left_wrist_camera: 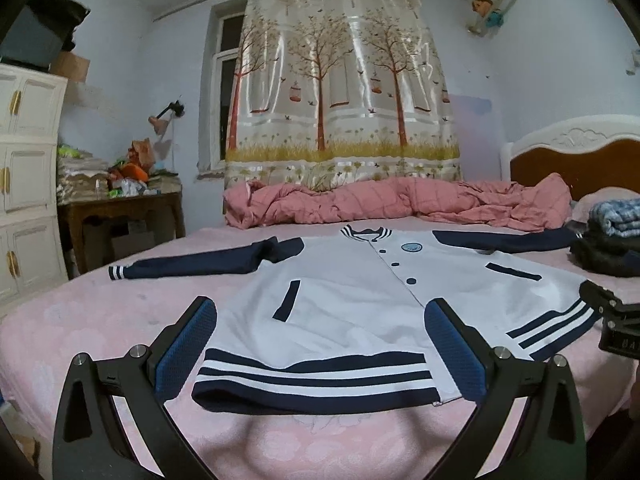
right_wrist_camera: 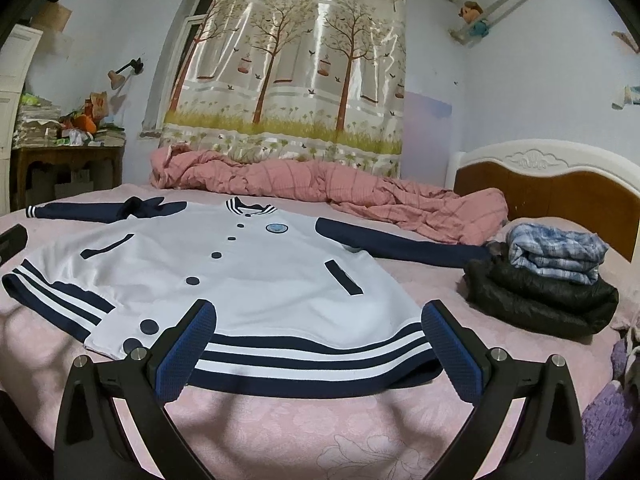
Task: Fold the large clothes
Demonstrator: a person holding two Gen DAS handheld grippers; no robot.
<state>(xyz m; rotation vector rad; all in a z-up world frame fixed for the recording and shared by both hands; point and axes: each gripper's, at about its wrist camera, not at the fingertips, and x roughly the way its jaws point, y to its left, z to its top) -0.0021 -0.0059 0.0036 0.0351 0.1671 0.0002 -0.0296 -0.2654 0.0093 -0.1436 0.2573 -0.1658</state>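
A white jacket (left_wrist_camera: pixel 352 300) with navy sleeves is seen spread flat, front up, on a pink bed sheet (left_wrist_camera: pixel 100 320), its striped hem toward the near edge and its collar toward the far side. Both sleeves are laid outward — the left one is bunched near the shoulder, the right one runs toward a stack of folded clothes (right_wrist_camera: pixel 548 276) at the right of the bed. Navy buttons are seen down the front, and a round blue badge on the chest.

The left gripper (left_wrist_camera: pixel 320 344) is held open above the near edge of the bed, its blue pads (left_wrist_camera: pixel 188 352) spread wide, with the left half of the hem framed between them; nothing is gripped. The right gripper (right_wrist_camera: pixel 320 344) is likewise open and empty, its fingers set either side of the right half of the hem. Whether either touches the cloth cannot be told.

A crumpled pink quilt (right_wrist_camera: pixel 320 188) is heaped along the far side of the bed, below a curtain (left_wrist_camera: pixel 344 80) printed with trees. A headboard (right_wrist_camera: pixel 560 188) stands at the right — a cluttered wooden table (left_wrist_camera: pixel 120 208) at the far left.
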